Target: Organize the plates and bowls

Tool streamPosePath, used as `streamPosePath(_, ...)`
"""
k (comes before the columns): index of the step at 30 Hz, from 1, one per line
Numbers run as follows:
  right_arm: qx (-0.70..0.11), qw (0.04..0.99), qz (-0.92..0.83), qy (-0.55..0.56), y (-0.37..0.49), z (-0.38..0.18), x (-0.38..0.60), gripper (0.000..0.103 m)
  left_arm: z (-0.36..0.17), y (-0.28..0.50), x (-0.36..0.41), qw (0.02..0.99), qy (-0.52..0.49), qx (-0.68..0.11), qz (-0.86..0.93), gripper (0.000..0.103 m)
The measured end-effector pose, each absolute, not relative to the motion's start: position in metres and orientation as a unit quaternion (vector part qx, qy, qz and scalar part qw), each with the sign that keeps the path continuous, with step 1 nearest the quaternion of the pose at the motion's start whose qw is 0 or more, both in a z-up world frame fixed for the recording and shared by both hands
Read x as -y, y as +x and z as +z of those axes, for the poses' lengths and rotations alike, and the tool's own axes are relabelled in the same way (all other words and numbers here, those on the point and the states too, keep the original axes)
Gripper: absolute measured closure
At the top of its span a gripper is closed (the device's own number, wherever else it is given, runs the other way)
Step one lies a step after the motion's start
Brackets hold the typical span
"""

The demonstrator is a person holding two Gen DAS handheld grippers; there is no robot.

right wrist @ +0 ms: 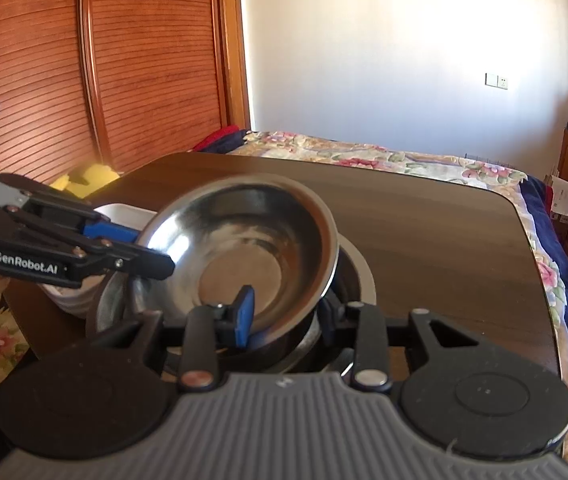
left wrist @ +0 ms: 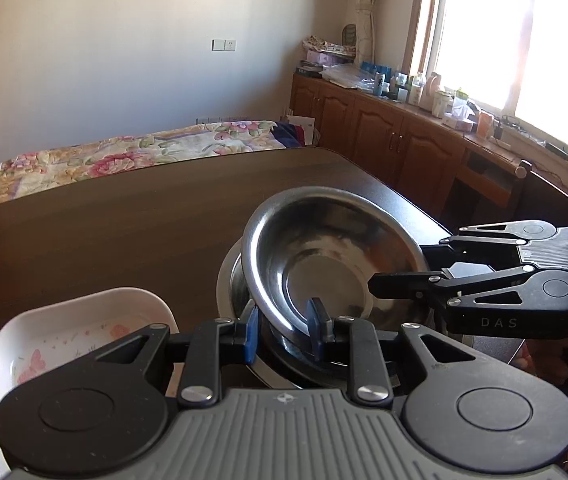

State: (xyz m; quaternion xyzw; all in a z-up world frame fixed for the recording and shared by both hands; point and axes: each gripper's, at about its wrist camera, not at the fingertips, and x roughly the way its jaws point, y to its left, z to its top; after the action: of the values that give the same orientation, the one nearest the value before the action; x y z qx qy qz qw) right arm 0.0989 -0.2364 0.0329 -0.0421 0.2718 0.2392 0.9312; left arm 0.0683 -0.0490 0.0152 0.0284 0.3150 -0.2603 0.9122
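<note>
1. Steel bowl (left wrist: 324,256) – tilted, sitting partly in another steel bowl (left wrist: 244,300) beneath it on the dark table (left wrist: 104,216); not yet nested flat.
2. Left gripper (left wrist: 284,330) – narrow, blue pads clamped on the near rim.
3. Right gripper (right wrist: 284,314) – narrow, pinching the rim from its side too.
4. White floral dish (left wrist: 76,332) sits just beside, apparently unstacked.
5. Progress – judged midway: bowl needs seating, then release; dish left to sort.
</note>
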Motion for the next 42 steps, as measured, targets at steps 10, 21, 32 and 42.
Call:
streamPosePath(10,-0.264,0.936,0.227,-0.051,0.094,0.034,0.232,0.058,0.016,0.066,0.041,0.917,0.014,-0.305,-0.256,0.077)
streamPosePath(21,-0.221,0.952,0.208,-0.047,0.083,0.042,0.232,0.044,0.021,0.056,0.032,0.931,-0.003,-0.273,-0.243,0.069)
streamPosePath(32,-0.164,0.973,0.163,-0.015,0.066,0.021,0.237,0.007,0.003,0.045,0.021,0.954,-0.016,-0.231,-0.19,0.025)
streamPosePath(42,-0.155,0.976,0.15,0.034,0.068,0.007,0.249,0.006,-0.011,0.041,0.029,0.953,-0.026,-0.229,-0.197,0.029)
